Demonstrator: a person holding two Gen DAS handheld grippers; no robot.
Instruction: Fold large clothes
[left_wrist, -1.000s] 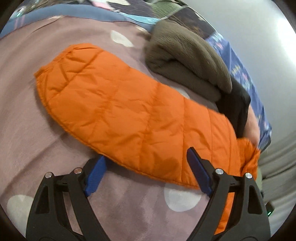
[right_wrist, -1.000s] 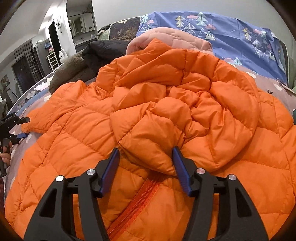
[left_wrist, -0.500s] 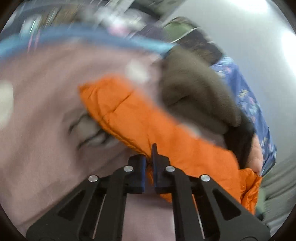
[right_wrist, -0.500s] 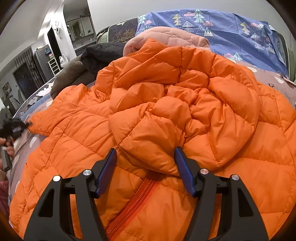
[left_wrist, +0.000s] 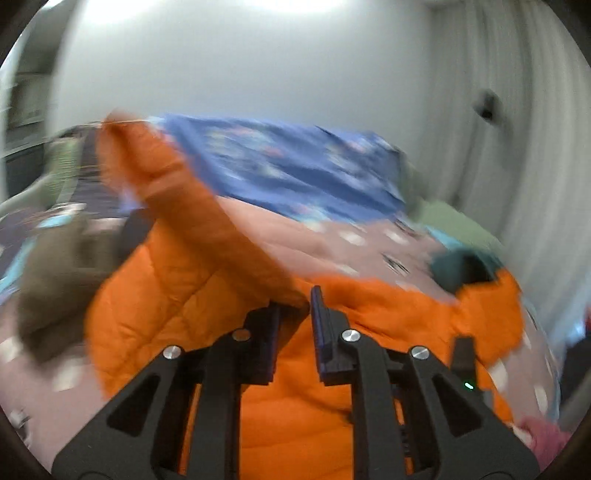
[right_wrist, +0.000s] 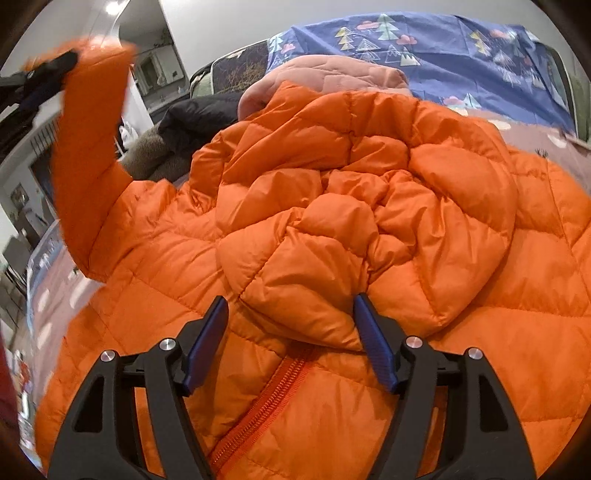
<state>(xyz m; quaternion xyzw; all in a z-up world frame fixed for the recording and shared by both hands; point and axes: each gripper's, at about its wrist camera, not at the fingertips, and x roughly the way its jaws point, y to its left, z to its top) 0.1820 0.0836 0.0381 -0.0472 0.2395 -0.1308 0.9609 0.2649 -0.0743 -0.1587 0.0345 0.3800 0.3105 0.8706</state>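
From the left wrist we see our left tool (left_wrist: 293, 314) pinching the orange jacket's sleeve (left_wrist: 207, 221), lifted over the bed (left_wrist: 369, 240); from the right wrist, our right tool (right_wrist: 291, 341), jaws just widening, stands spread around the orange jacket (right_wrist: 369, 229)'s bunched hood (right_wrist: 314, 288), not pressing it

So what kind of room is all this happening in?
Most likely a bedroom: the orange jacket lies on a bed with a patterned sheet, a blue tree-print cover behind it, and other clothes piled nearby.

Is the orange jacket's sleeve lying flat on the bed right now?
No, the sleeve is lifted up off the bed, pinched near its cuff by the left gripper.
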